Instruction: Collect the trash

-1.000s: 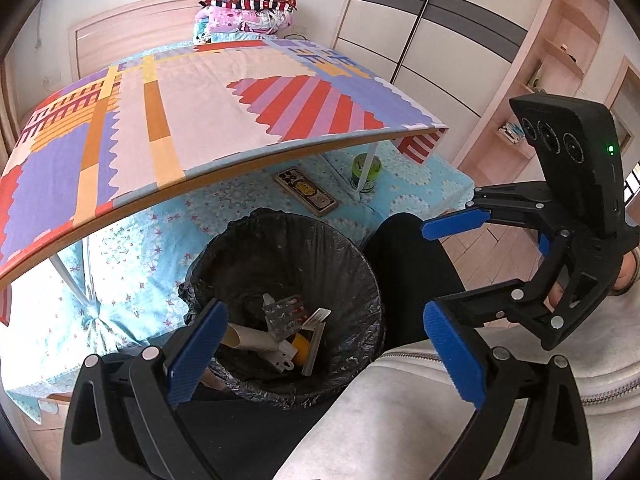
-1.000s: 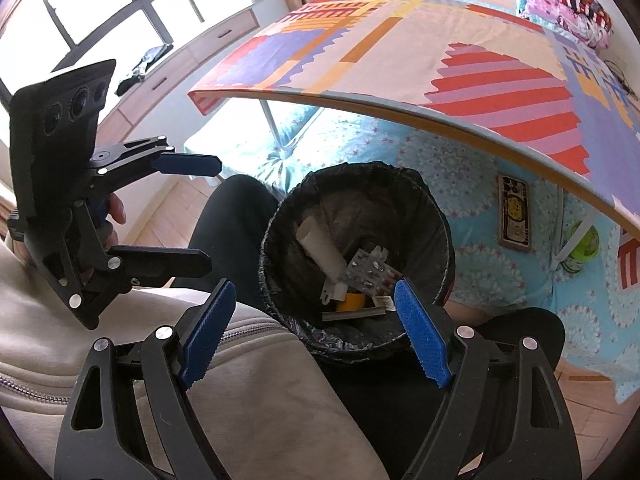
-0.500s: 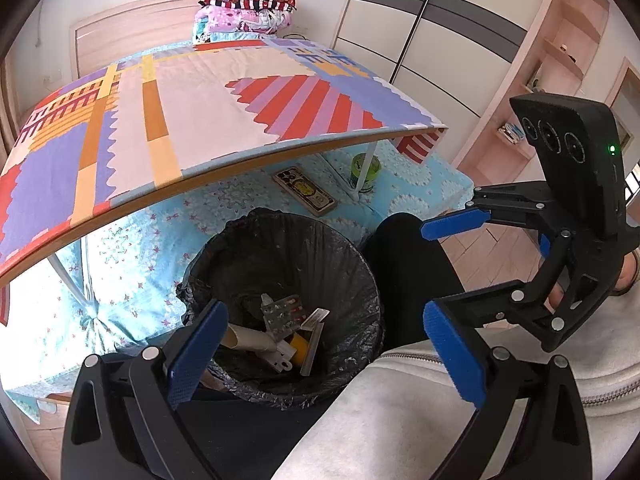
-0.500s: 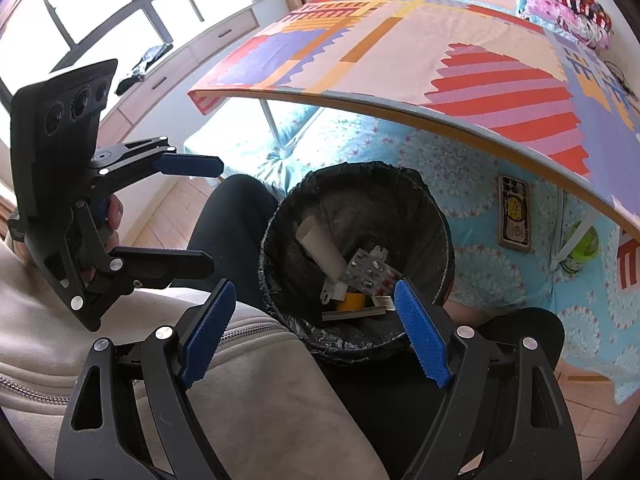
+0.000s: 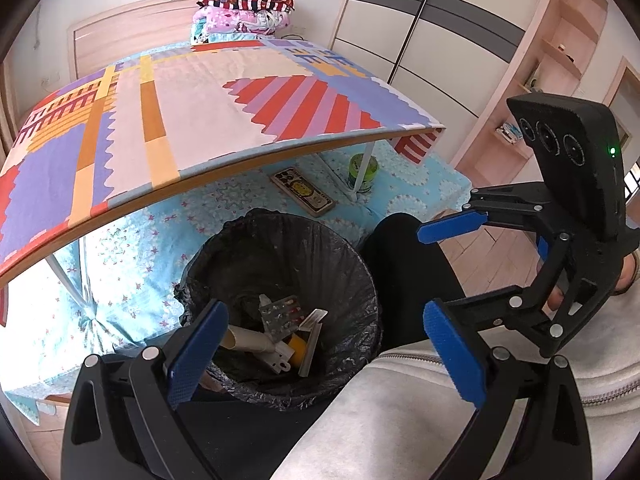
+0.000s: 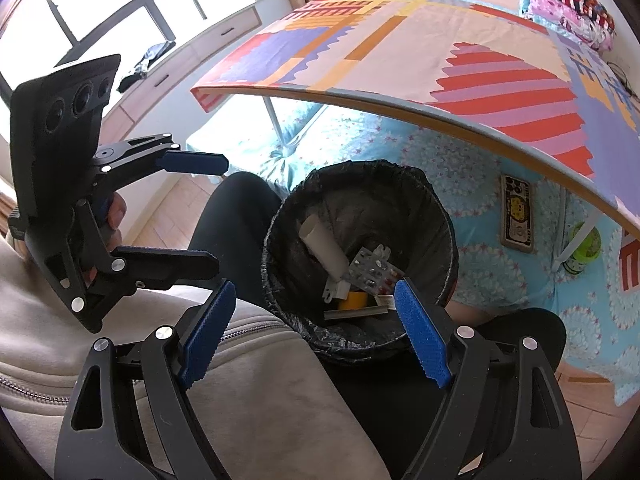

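Note:
A bin lined with a black bag [image 5: 280, 256] [image 6: 380, 208] stands on the floor between the person's knees, below the table edge. Inside lie a cardboard tube [image 5: 248, 338] [image 6: 324, 246], a blister pack [image 5: 280, 314] [image 6: 372, 270], a yellow piece [image 6: 354, 300] and a flat strip [image 5: 310, 344]. My left gripper [image 5: 326, 354] [image 6: 200, 214] hovers open over the bin's near rim, nothing between its blue pads. My right gripper [image 6: 314, 336] [image 5: 460, 264] is also open and empty, on the other side of the bin.
A table with a colourful patterned cloth [image 5: 200, 100] [image 6: 400, 48] overhangs the bin. Beneath it, on a blue flowered sheet, lie a phone-like slab [image 5: 302, 192] [image 6: 517, 214] and a green can [image 5: 362, 172] [image 6: 584, 246]. The person's black-trousered leg [image 5: 408, 264] and pale jacket [image 6: 260, 380] crowd the foreground.

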